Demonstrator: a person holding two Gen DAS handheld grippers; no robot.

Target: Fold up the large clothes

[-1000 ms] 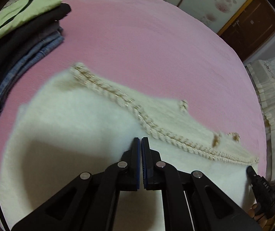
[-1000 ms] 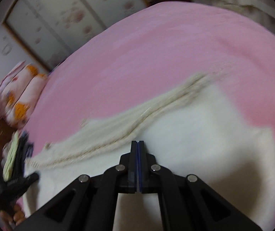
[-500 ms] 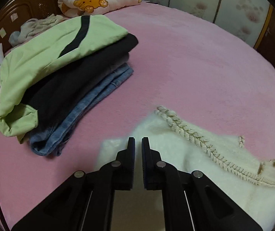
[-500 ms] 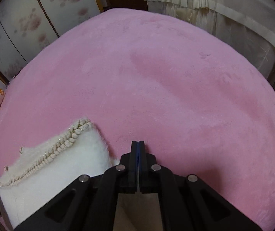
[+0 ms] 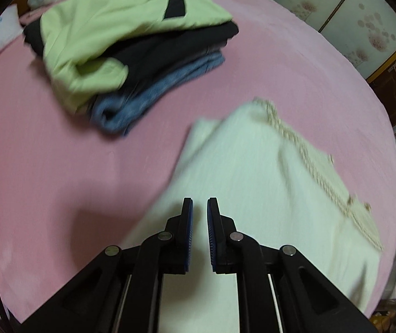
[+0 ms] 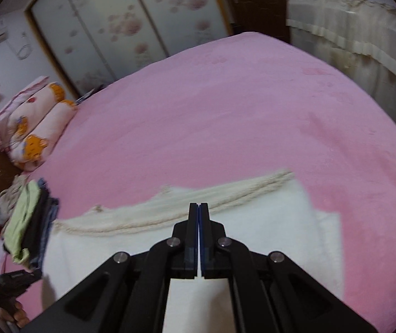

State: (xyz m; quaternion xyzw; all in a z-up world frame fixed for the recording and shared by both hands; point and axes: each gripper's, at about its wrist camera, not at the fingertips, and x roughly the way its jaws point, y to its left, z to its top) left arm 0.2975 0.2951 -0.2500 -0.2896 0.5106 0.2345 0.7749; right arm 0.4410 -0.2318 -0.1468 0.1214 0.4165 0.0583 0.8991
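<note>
Two grippers hover above the cream garment (image 5: pixel 253 194), which lies folded on the pink bed (image 5: pixel 59 180), just to the right of the stack of folded clothes (image 5: pixel 131 47). My left gripper (image 5: pixel 200 208) has its fingers a narrow gap apart and opening, with nothing between them. My right gripper (image 6: pixel 199 211) has its fingers pressed together on nothing. I judge the fold loose: on the side away from the stack an under-layer sticks out past the top edge, and the braided trim (image 6: pixel 198 205) runs crooked. If I carry it toward the stack with a one-sided pinch, the layers could slide apart. A careless sweep could also knock the lime top (image 5: pixel 120 22) off that stack.
</note>
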